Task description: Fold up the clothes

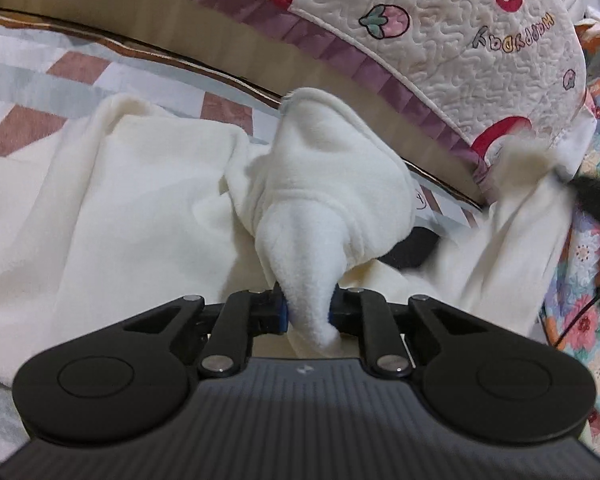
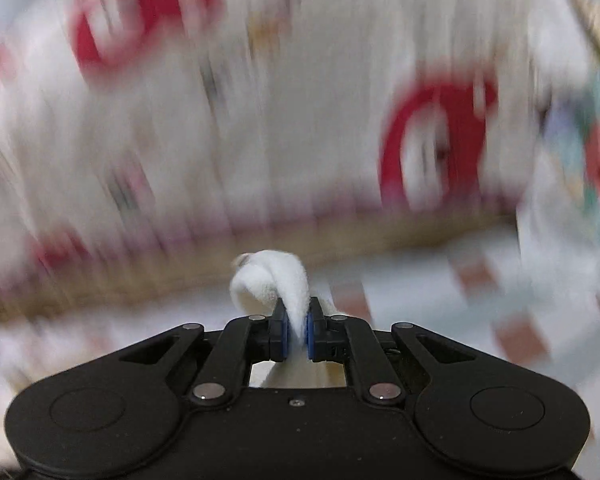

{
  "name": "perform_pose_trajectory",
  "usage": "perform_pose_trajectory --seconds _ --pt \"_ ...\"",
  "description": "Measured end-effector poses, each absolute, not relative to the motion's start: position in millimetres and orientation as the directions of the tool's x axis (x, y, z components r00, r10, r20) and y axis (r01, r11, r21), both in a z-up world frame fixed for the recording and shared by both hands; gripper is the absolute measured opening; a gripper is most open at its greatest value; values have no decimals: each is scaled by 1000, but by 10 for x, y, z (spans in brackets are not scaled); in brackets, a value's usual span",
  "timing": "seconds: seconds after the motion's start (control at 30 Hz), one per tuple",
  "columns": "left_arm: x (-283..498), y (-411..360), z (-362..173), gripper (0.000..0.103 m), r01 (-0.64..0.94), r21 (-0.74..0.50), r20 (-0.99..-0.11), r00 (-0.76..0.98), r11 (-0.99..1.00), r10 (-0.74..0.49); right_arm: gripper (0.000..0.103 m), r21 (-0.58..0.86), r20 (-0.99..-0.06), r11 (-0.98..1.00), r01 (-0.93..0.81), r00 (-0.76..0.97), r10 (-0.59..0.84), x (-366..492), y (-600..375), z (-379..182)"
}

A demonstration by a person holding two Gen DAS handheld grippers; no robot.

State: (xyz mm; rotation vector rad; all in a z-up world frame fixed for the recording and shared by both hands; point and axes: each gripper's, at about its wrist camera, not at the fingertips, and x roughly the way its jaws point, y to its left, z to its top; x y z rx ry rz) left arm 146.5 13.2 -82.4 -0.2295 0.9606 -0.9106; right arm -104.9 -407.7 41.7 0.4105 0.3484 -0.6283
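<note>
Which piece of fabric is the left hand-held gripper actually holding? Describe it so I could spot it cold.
Start at the quilted cover with red patches and a purple ruffle, draped across the top of the left wrist view. Below it a cream fleece garment sprawls over the checked bedding. The held part is its bunched-up fold, narrowing into the left hand-held gripper, the only raised cloth.

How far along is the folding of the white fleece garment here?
Done: both grips are made. In hand: the left gripper and right gripper each pinch the white garment. Left: all the folding; most of it lies rumpled on the bed sheet.
</note>
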Motion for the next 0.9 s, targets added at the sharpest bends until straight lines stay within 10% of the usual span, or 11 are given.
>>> perform_pose_trajectory --seconds 0.1,0.4,0.9 --pt "1461 47 -855 15 575 -539 -616 230 616 -753 9 314 -352 689 653 754 -555 -1442 -4240 608" --pt "1429 38 -1048 33 477 -638 -617 154 605 -772 22 -159 -802 408 899 124 -585 -1813 -4955 -593" --pt "1403 -34 -1126 45 524 -564 -651 194 638 -734 63 187 -862 368 911 332 -383 -1317 -5232 -802"
